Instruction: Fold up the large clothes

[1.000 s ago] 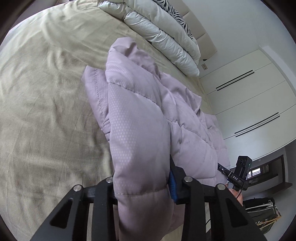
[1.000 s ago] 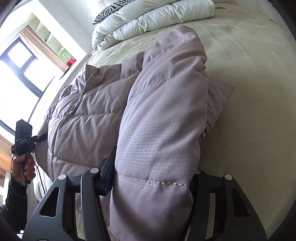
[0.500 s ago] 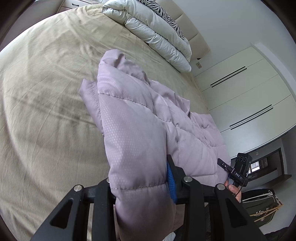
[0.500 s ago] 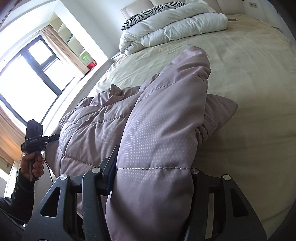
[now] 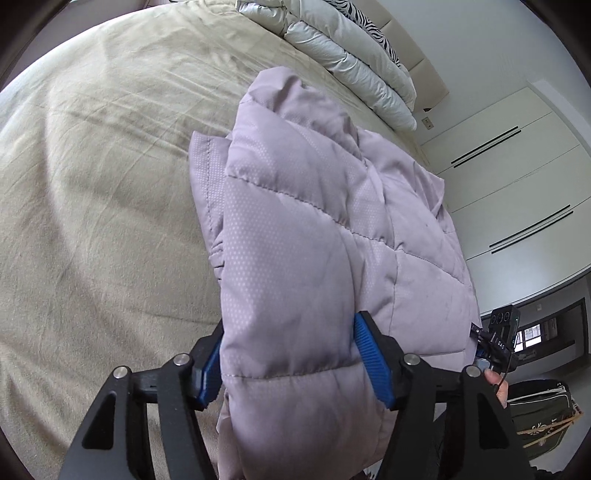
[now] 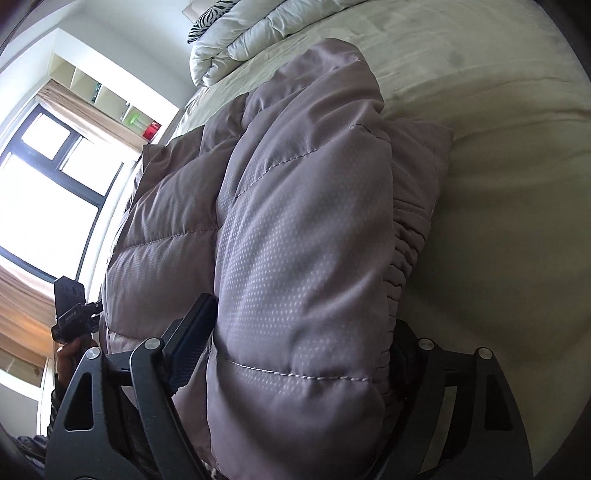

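- The lilac quilted jacket (image 5: 317, 236) is lying on the beige bed (image 5: 96, 192), bunched into a thick folded bundle whose near end is sitting between both grippers.
- The left gripper (image 5: 291, 369) is standing with its blue pads (image 5: 371, 360) spread at 9 and 3 o'clock of a puffy sleeve-like roll; its jaws have just been opening, and the right pad looks clear of the fabric, so the grip is being let go with the roll between the jaws.
- The right gripper (image 6: 295, 350) is doing likewise: jaws have just been opening, the padded fold (image 6: 306, 236) resting between them, seemingly loose rather than pinched.
- Judging by the quilting, the jacket is handling as light, soft and springy, with a slick shell; it is likely wanting to puff back open and slide.
- Taking hold at stitched seams or the gathered cuff at 3 o'clock in the right view is looking safer than at a smooth bulge.
- A dark bag (image 5: 543, 413) is sitting at 4 o'clock in the left view; its contents are not showing.
- A white duvet (image 6: 266, 29) is lying folded at 12 o'clock, well apart.
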Action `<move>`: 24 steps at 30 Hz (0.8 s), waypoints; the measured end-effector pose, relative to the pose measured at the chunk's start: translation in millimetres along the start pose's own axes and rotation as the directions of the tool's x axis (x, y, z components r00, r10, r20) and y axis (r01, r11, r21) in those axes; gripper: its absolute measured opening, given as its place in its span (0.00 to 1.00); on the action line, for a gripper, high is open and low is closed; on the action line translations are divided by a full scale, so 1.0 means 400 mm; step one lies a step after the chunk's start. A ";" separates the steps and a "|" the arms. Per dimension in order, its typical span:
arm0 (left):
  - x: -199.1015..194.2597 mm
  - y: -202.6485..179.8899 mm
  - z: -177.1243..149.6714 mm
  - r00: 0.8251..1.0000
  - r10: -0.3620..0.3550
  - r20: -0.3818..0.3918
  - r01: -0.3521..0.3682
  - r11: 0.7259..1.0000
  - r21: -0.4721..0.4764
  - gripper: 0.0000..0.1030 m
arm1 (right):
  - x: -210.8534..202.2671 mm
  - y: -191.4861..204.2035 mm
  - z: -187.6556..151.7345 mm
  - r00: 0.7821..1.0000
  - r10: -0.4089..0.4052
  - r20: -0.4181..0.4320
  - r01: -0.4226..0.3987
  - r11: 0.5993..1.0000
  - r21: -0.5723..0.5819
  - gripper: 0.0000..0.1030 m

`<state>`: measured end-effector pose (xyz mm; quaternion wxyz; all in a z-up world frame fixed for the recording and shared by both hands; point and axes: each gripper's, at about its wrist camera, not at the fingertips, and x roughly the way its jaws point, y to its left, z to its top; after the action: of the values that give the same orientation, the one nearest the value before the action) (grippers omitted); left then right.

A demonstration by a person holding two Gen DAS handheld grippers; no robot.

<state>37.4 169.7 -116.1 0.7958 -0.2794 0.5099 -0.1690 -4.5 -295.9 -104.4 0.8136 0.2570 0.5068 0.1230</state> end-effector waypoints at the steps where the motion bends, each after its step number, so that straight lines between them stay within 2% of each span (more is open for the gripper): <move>1: -0.015 -0.002 -0.005 1.000 0.008 0.013 -0.008 1.000 0.003 0.68 | -0.007 -0.001 -0.003 1.000 -0.005 0.006 0.005 1.000 0.005 0.79; 4: -0.077 -0.002 -0.021 0.995 0.055 0.078 -0.057 0.998 0.021 0.84 | -0.052 -0.014 -0.009 0.999 -0.012 0.039 0.010 0.999 0.033 0.79; 6: -0.133 -0.007 -0.041 0.983 0.116 0.140 -0.122 0.992 0.037 0.93 | -0.106 -0.029 -0.033 0.997 -0.024 0.080 0.020 0.998 0.051 0.79; 8: -0.185 -0.023 -0.058 0.957 0.200 0.209 -0.218 0.974 0.064 0.99 | -0.160 -0.040 -0.057 0.990 -0.072 0.118 0.065 0.996 0.061 0.79; 10: -0.229 -0.063 -0.075 0.909 0.295 0.295 -0.338 0.935 0.106 1.00 | -0.217 -0.036 -0.082 0.972 -0.172 0.160 0.165 0.985 0.057 0.79; 12: -0.265 -0.118 -0.094 0.846 0.358 0.394 -0.445 0.883 0.152 1.00 | -0.275 -0.013 -0.092 0.937 -0.268 0.223 0.269 0.963 0.024 0.79; 13: -0.277 -0.144 -0.101 0.814 0.386 0.435 -0.493 0.854 0.165 1.00 | -0.303 0.008 -0.100 0.912 -0.311 0.268 0.321 0.947 0.004 0.79; 15: -0.294 -0.203 -0.109 0.748 0.419 0.515 -0.570 0.803 0.173 1.00 | -0.358 0.056 -0.114 0.847 -0.378 0.375 0.414 0.910 -0.017 0.81; 17: -0.317 -0.263 -0.119 0.682 0.417 0.600 -0.617 0.769 0.167 1.00 | -0.398 0.117 -0.111 0.782 -0.393 0.484 0.460 0.888 -0.020 0.87; 19: -0.338 -0.323 -0.127 0.617 0.412 0.671 -0.657 0.738 0.151 1.00 | -0.436 0.170 -0.108 0.733 -0.357 0.579 0.455 0.890 -0.027 0.90; 20: -0.349 -0.355 -0.134 0.570 0.423 0.704 -0.688 0.714 0.128 1.00 | -0.456 0.191 -0.109 0.718 -0.338 0.609 0.453 0.891 -0.039 0.95; 21: -0.354 -0.383 -0.143 0.512 0.444 0.736 -0.727 0.680 0.095 1.00 | -0.469 0.221 -0.110 0.703 -0.324 0.633 0.463 0.884 -0.061 1.00; 22: -0.364 -0.411 -0.154 0.452 0.468 0.760 -0.763 0.644 0.057 1.00 | -0.477 0.253 -0.109 0.688 -0.314 0.654 0.481 0.872 -0.088 1.00; 23: -0.371 -0.433 -0.159 0.403 0.491 0.773 -0.789 0.614 0.022 1.00 | -0.488 0.285 -0.112 0.672 -0.321 0.668 0.516 0.849 -0.111 1.00; 24: -0.379 -0.452 -0.160 0.382 0.497 0.779 -0.797 0.604 0.006 1.00 | -0.490 0.320 -0.110 0.645 -0.338 0.686 0.563 0.817 -0.127 1.00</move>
<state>-81.6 93.9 83.3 0.9618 0.0681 0.1843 0.1905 -125.1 -266.2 98.8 0.9701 0.0070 0.2218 -0.0979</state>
